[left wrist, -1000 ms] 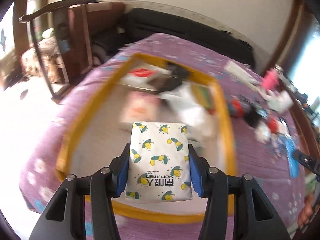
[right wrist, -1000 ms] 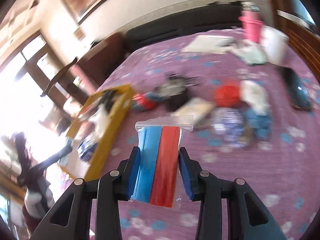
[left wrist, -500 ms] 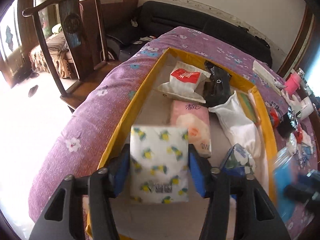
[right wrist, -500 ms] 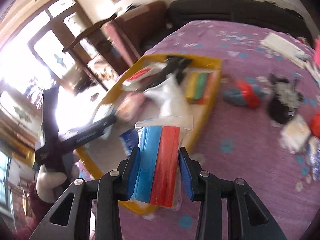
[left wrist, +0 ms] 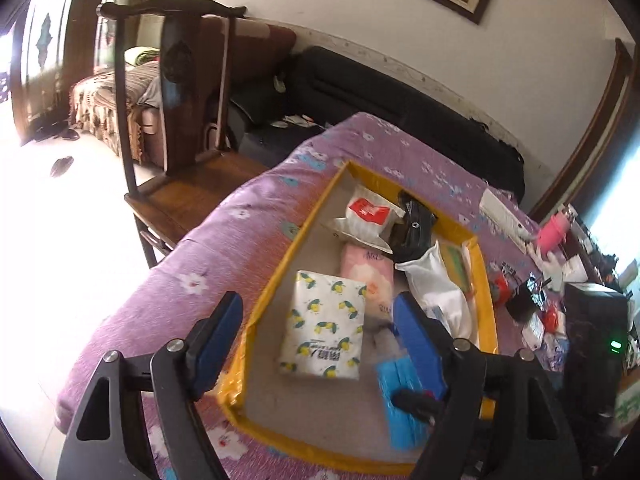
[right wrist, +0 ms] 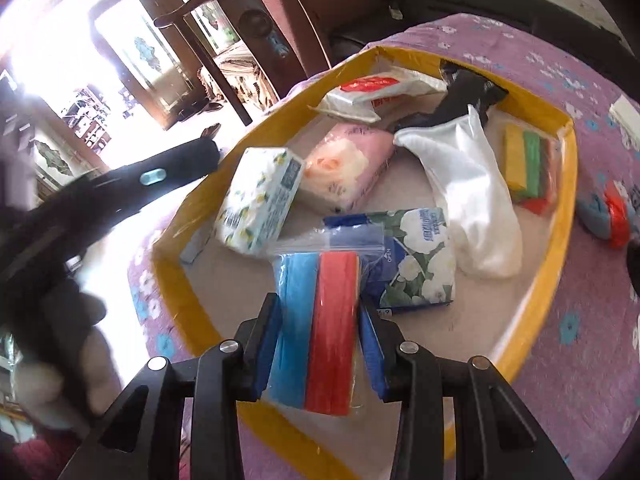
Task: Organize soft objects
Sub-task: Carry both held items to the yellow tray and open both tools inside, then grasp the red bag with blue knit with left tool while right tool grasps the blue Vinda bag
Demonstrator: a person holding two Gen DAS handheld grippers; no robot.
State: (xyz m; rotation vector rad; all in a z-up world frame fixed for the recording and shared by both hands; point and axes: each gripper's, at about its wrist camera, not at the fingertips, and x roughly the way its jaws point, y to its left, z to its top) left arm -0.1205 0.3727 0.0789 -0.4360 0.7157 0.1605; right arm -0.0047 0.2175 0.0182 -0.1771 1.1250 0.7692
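Observation:
A yellow-rimmed tray [left wrist: 308, 216] [right wrist: 560, 216] lies on the purple bedspread. My left gripper [left wrist: 318, 330] is open above it; the lemon-print tissue pack [left wrist: 326, 326] [right wrist: 258, 196] is below its fingers, tilted in the tray. My right gripper [right wrist: 320, 322] is shut on a clear bag of blue and red cloths [right wrist: 318, 324], held over the tray's near edge; it shows blurred in the left wrist view [left wrist: 400, 396]. In the tray are a pink tissue pack [right wrist: 346, 166], a white sock [right wrist: 472, 192], a floral tissue pack [right wrist: 416, 260], a red-and-white pack [right wrist: 372, 90] and a black item [right wrist: 464, 88].
A bag of yellow, green and red cloths [right wrist: 528, 166] lies at the tray's right wall. Loose small items [left wrist: 536, 300] are scattered on the bed right of the tray. A wooden chair [left wrist: 176, 128] stands left of the bed. A black sofa [left wrist: 360, 92] is behind.
My left gripper opened and let go of the lemon-print tissue pack into the tray. My right gripper carried the cloth bag left, over the tray's near edge.

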